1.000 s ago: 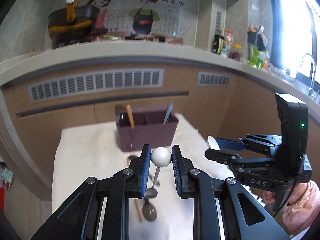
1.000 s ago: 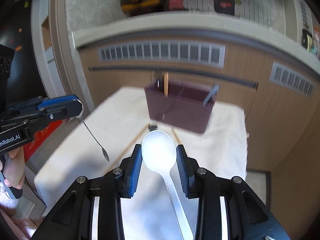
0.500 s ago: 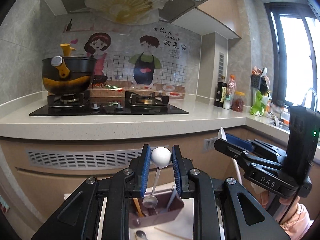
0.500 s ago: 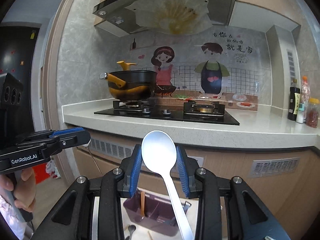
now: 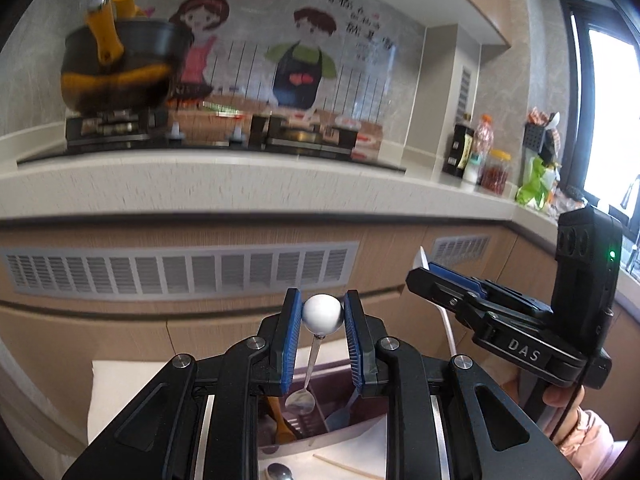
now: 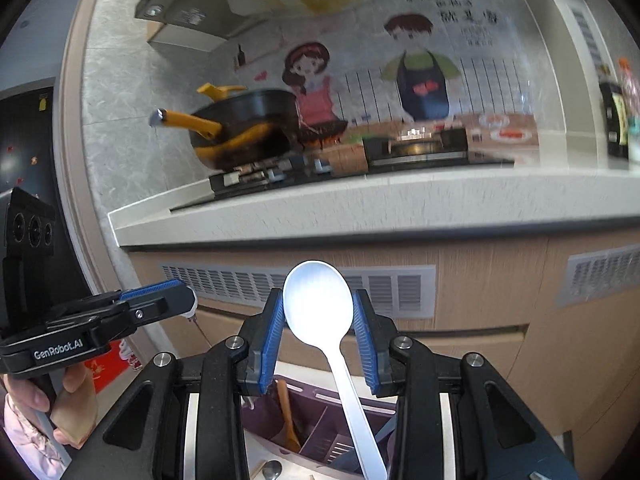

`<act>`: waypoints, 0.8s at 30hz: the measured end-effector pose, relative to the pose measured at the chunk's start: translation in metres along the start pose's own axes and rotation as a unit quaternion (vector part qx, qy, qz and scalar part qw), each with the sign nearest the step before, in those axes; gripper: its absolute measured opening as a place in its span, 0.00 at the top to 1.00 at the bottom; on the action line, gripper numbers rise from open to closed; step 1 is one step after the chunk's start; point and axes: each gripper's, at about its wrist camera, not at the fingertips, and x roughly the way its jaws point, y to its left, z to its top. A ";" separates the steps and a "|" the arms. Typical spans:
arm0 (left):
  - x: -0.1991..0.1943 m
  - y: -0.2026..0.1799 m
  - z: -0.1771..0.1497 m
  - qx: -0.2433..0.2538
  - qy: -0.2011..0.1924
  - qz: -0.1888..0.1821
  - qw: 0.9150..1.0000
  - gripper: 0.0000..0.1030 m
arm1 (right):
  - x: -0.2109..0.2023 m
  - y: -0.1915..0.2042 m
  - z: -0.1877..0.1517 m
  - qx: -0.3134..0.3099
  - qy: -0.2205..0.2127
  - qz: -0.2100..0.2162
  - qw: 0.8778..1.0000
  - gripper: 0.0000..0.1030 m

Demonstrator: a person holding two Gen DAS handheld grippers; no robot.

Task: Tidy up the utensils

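The left tool pinched the white ball end of a small metal spoon between its blue pads, and the spoon hung down with its bowl just above the purple utensil caddy. The right tool was pressed on the bowl of a white plastic spoon, whose handle ran down and toward the camera over the same caddy. The caddy stood on a white cloth-covered table and had divided compartments; a wooden utensil leaned in the left one and a bluish-grey utensil in the right one. On the cloth in front of the caddy lay another metal spoon and a thin wooden stick. Each tool showed in the other's view, the right one gripped by a hand in a pink sleeve. Behind, a kitchen worktop carried a gas hob with a black and yellow pot.
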 end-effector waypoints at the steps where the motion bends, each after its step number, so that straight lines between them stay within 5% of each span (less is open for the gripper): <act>1: 0.006 0.003 -0.003 -0.002 0.005 0.001 1.000 0.78 | 0.009 -0.004 -0.004 0.006 0.006 0.005 1.000 0.69; 24: 0.092 0.035 -0.069 -0.037 0.109 0.012 0.993 0.78 | 0.096 -0.034 -0.076 0.023 0.085 0.005 0.996 0.69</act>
